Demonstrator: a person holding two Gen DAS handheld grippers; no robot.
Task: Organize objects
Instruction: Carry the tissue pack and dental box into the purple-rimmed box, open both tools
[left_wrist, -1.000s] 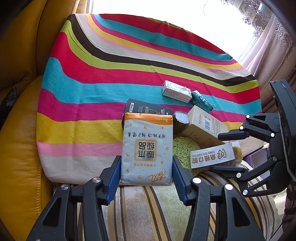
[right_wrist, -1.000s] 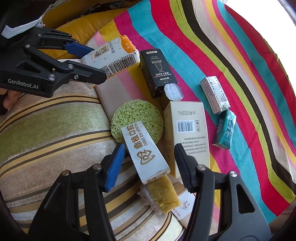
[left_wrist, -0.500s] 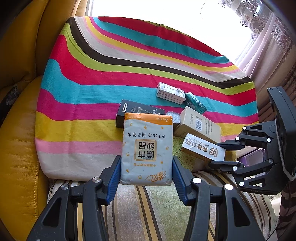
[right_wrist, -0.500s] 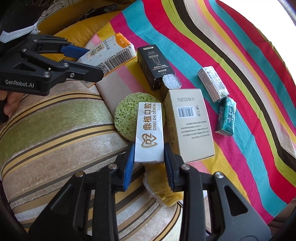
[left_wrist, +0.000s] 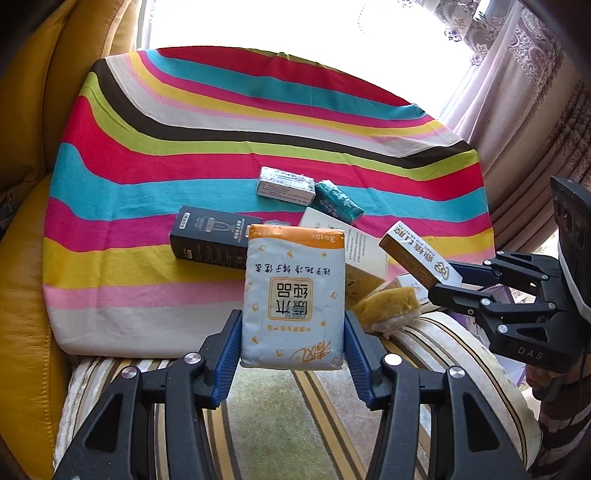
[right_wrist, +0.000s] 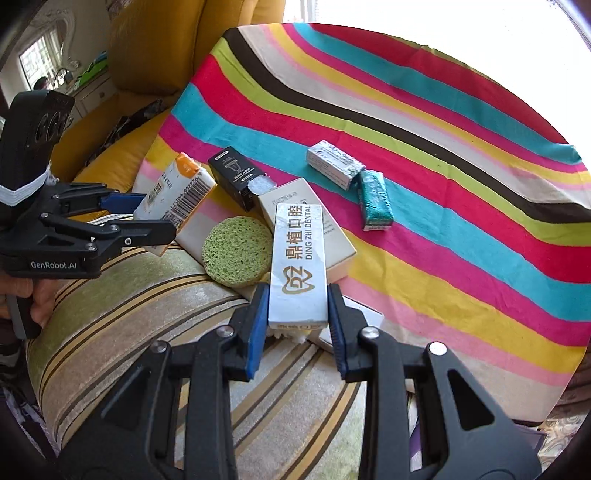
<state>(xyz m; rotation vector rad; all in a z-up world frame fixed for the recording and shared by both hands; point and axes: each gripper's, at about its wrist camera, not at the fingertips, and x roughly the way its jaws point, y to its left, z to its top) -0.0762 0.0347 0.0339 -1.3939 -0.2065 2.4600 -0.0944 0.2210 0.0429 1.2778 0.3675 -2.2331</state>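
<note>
While the left tool (left_wrist: 291, 332) clamps the tissue pack (left_wrist: 293, 295) and the right tool (right_wrist: 297, 317) pinches the dental box (right_wrist: 299, 266) near its end — both apparently lifted above the striped cloth (right_wrist: 443, 147) — the long box could pivot and slip free.

Daylight pours in from the window (left_wrist: 295, 26) behind the striped cloth (left_wrist: 184, 147), so strong that the glass is blown out to plain white in both views. The cloth below it is bright and sharp, with short soft shadows. Both fisheye views bend straight lines and darken toward the corners.
</note>
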